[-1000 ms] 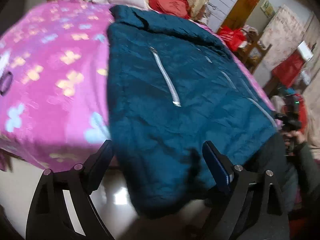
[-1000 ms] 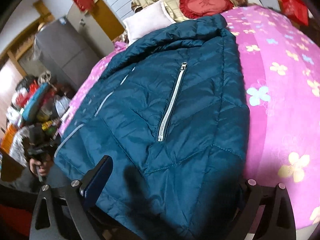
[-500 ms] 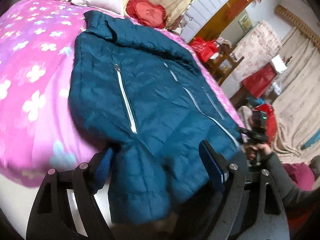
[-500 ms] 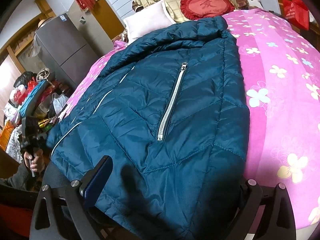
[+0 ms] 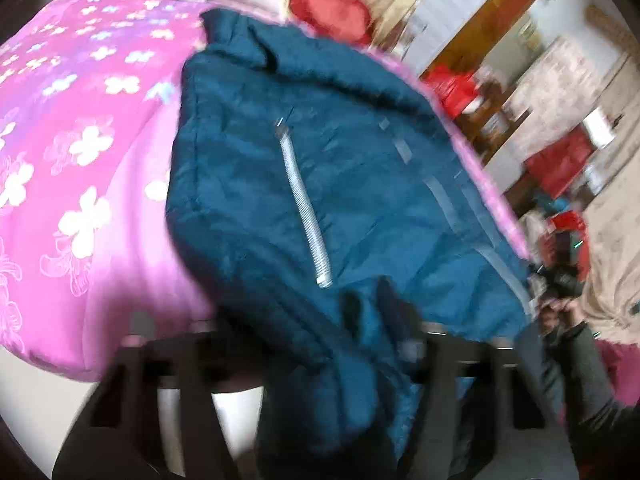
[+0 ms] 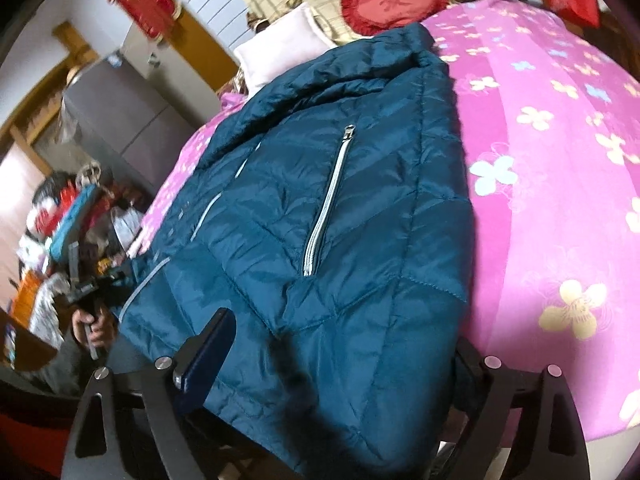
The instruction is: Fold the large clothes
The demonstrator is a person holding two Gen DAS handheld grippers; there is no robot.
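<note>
Bed: pink cover with flower print; fills the right of the right wrist view and the left of the left wrist view
Jacket: dark teal, quilted, spread flat on the bed; collar at the far end, hem hanging over the near edge
Pillow: pale, at the far end just beyond the collar; red heart cushion to its right
Pocket zip: silver, running near to far down the jacket front
Right gripper: jaws closing, wide apart; near hem lies between them; right finger hidden behind cloth, so contact cannot be told
Left gripper: blurred; jaws closing, drawn close around a bunched fold of the near hem; whether they already pinch it cannot be told
</note>
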